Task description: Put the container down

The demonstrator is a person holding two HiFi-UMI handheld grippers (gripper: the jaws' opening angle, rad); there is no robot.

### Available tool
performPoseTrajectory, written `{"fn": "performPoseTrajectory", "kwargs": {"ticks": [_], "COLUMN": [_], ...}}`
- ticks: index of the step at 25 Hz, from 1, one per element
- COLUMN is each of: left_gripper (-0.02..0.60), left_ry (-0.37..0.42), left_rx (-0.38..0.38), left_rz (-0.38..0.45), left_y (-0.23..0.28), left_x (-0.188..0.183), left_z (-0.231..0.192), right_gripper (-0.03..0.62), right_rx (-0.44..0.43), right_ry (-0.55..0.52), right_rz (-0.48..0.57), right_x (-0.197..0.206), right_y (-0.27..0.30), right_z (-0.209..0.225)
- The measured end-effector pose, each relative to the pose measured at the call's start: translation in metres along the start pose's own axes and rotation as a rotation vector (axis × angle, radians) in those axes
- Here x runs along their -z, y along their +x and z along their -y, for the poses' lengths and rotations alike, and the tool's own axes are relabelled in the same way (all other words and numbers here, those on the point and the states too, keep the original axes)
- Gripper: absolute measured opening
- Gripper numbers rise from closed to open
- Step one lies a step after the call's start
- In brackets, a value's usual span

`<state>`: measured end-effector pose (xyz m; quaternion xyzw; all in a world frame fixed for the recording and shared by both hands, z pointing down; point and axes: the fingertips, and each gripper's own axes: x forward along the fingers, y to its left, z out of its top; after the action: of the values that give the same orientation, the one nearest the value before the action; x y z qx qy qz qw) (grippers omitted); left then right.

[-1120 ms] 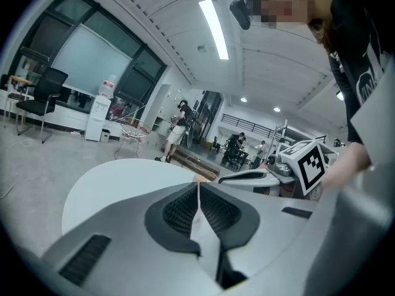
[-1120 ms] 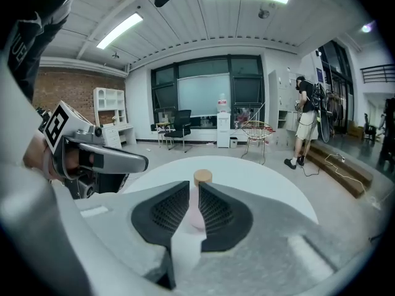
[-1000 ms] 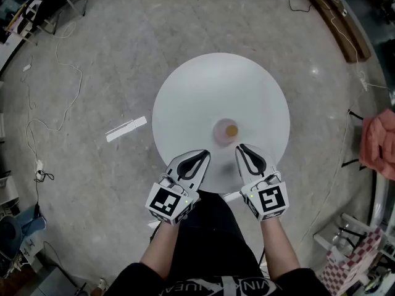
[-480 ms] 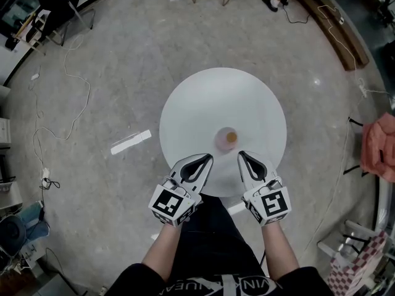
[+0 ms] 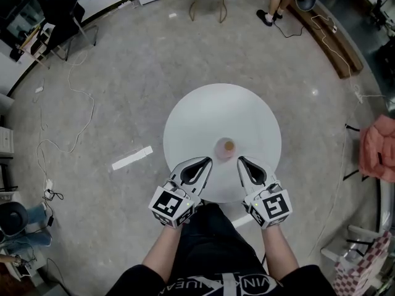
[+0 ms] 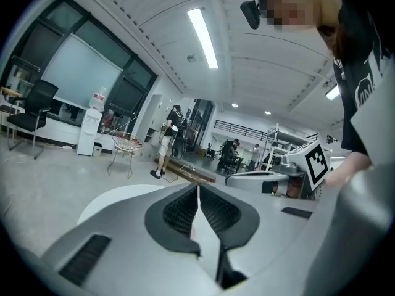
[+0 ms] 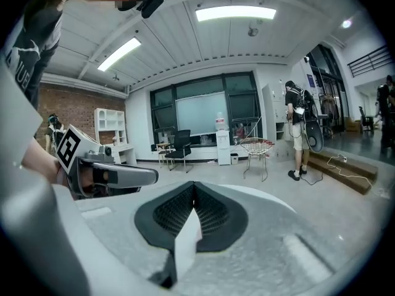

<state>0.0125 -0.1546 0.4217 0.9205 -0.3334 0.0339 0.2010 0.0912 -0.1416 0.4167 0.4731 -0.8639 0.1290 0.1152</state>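
pink container (image 5: 225, 147) stands on round table (image 5: 203, 110), toward near edge. left gripper (image 5: 203, 162) and right gripper (image 5: 242, 161) both clenched, empty, just short of it. risk: stray forward nudge tips it.

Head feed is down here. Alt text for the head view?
A small pink container stands on a round white table, held by neither gripper. The left gripper and right gripper, both shut and empty, hover at the table's near edge, the container just beyond them.

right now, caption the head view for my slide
A pink container stands on the round white table; left gripper and right gripper, both shut and empty, hover by the near edge
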Motion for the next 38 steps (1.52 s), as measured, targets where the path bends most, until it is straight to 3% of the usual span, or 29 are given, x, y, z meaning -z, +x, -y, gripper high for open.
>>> {"fn": "performPoseTrajectory", "kwargs": {"ticks": [18,38], "left_gripper": [0.015,0.015], "left_ry": [0.104,0.160], "left_rx": [0.031,0.043], "left_rz": [0.093,0.148], "left_y": [-0.008,-0.011], "left_x": [-0.061,-0.106], "left_z": [0.011,0.002], "right_gripper": [0.006,0.006], "right_rx": [0.020,0.054], "right_ry": [0.004,-0.034], "right_rz": [0.083,0.145], "right_x": [-0.049,-0.087], "right_y": [-0.014,-0.010], "right_z": [-0.007,-0.006]}}
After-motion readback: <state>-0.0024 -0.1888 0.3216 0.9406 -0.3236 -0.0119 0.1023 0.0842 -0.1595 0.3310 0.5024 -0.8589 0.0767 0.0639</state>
